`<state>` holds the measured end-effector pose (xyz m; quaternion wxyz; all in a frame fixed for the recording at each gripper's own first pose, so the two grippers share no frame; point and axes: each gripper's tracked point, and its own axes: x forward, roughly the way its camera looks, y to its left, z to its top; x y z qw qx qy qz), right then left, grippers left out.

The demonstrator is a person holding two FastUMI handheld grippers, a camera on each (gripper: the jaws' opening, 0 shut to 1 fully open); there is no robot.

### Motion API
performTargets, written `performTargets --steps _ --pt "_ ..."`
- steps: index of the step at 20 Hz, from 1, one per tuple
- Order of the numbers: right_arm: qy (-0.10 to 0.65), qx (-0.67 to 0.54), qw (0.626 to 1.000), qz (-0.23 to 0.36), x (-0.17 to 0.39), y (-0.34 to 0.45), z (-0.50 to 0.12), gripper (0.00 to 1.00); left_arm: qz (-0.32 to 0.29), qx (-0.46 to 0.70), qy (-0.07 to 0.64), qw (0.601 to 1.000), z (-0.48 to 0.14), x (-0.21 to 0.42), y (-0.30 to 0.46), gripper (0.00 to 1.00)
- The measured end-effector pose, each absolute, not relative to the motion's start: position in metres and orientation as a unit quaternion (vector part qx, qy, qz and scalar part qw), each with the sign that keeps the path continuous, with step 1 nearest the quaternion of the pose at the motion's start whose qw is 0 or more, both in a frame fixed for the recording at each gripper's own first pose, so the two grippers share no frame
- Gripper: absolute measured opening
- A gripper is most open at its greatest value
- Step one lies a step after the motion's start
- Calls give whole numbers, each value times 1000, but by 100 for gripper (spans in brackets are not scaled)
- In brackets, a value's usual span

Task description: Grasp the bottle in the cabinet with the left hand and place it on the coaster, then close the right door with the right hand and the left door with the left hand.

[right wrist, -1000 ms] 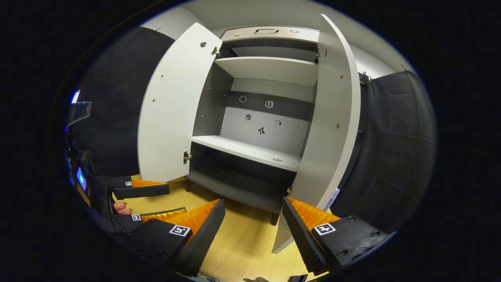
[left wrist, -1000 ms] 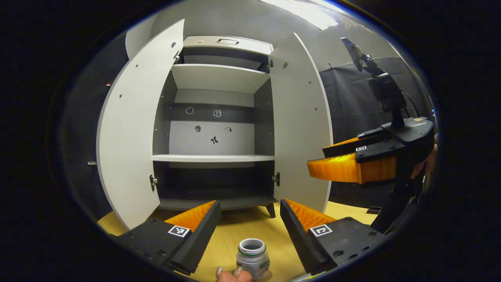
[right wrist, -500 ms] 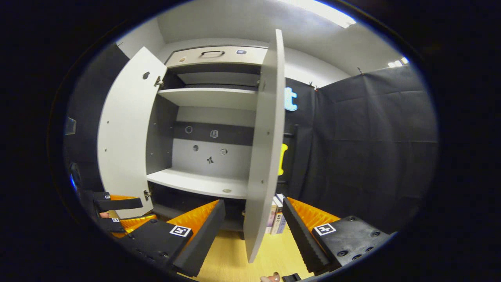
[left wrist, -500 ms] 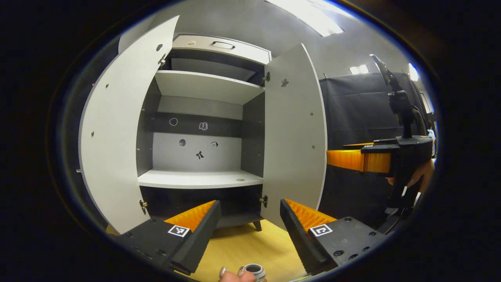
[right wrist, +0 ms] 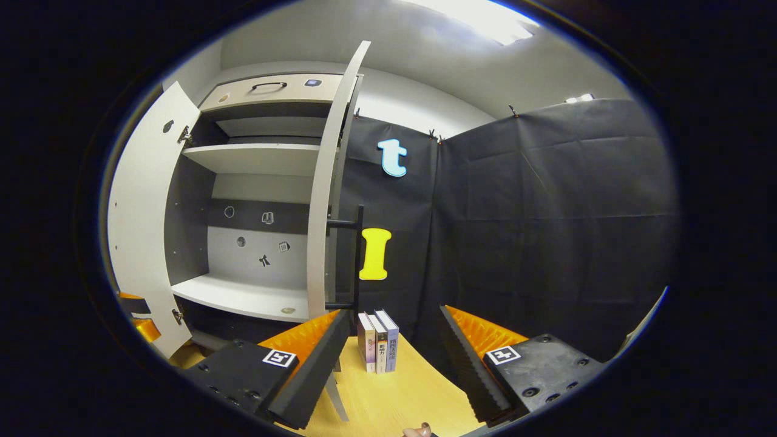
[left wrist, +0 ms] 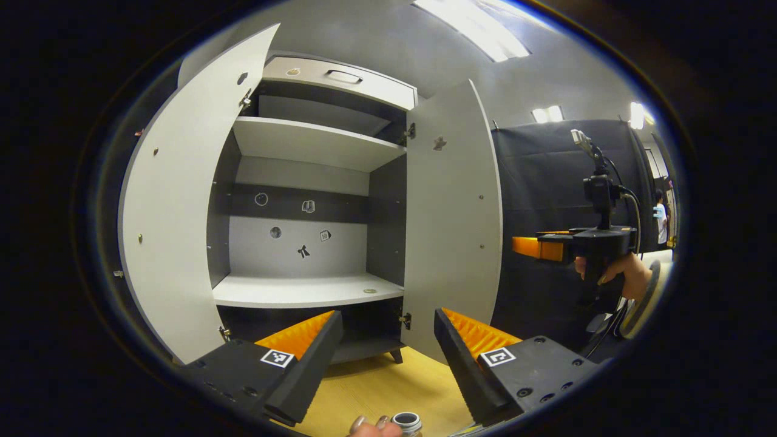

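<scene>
We look into the cabinet (left wrist: 315, 182) with both doors swung wide: the left door (left wrist: 176, 206) and the right door (left wrist: 452, 224) stand open, and small stickers dot the back panel above the middle shelf (left wrist: 303, 290). Our left hand-held gripper (left wrist: 388, 346) hangs over the worktop (left wrist: 382, 388) with its fingers spread and nothing between them. The bottle (left wrist: 407, 422) stands at the bottom edge, fingertips (left wrist: 367, 425) just beside it. Off right, the right hand-held gripper (left wrist: 534, 246) sits in a hand (left wrist: 619, 276).
</scene>
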<state>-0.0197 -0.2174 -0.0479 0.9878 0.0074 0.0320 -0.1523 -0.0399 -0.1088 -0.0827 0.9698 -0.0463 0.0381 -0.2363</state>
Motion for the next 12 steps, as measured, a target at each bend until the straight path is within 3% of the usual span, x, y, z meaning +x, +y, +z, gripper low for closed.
performTargets --steps 5,12 --pt "33 6 994 -108 4 -213 -53 96 -175 -49 43 982 -81 -31 -86 95" --pt "46 72 996 -6 16 -161 -58 96 -139 -36 43 989 -80 -23 -81 94"
